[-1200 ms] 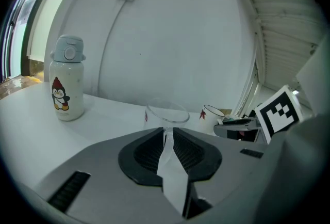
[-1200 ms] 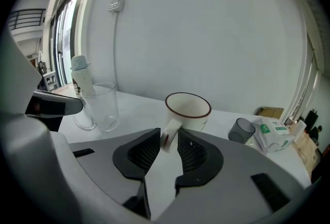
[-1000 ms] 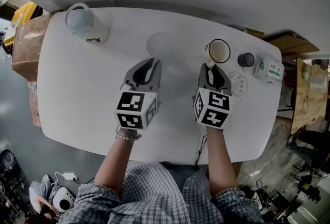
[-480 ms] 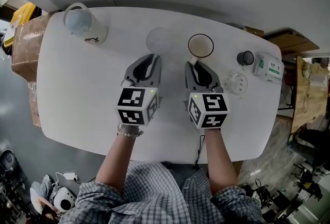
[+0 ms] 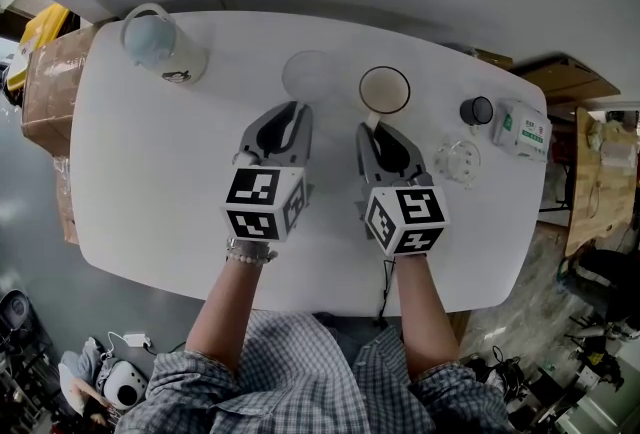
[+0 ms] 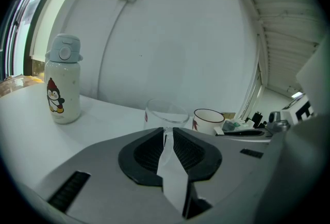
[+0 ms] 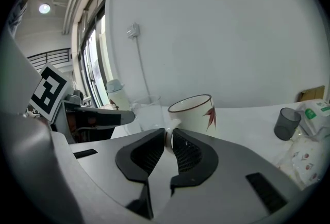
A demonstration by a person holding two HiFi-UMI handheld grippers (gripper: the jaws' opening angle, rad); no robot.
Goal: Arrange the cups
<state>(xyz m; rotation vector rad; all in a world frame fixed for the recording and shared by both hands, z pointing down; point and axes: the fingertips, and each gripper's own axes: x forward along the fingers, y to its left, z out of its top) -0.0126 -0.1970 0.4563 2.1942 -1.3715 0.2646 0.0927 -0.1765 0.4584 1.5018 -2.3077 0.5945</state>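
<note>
At the far left, past the edge of the white table (image 5: 140, 172), a cardboard box (image 5: 48, 82) is seen. A pale water bottle (image 5: 160, 44) with a penguin print is stood upright on the table, well to the left of the white mug (image 5: 385, 90).

The left gripper (image 5: 288, 112) is held over the table to the left of the mug. Its jaws are drawn almost together, and a thin clear part on the near side of the clear glass (image 5: 308, 75) is pinched between them. The glass is stood upright just to the left of the mug, apart from it.

The mug, with a dark rim and a red leaf print, is set upright near the table's far edge. Its handle is turned toward the person and is clamped between the jaws of the right gripper (image 5: 378, 130), which is held just on the near side of the mug.

To the right of the mug, a small dark cup (image 5: 477, 111) is stood upright. A small clear glass cup (image 5: 459, 162) is placed nearer the person than the dark cup. Farthest to the right of the mug, a white box (image 5: 522, 130) with green print is laid by the table's edge.
</note>
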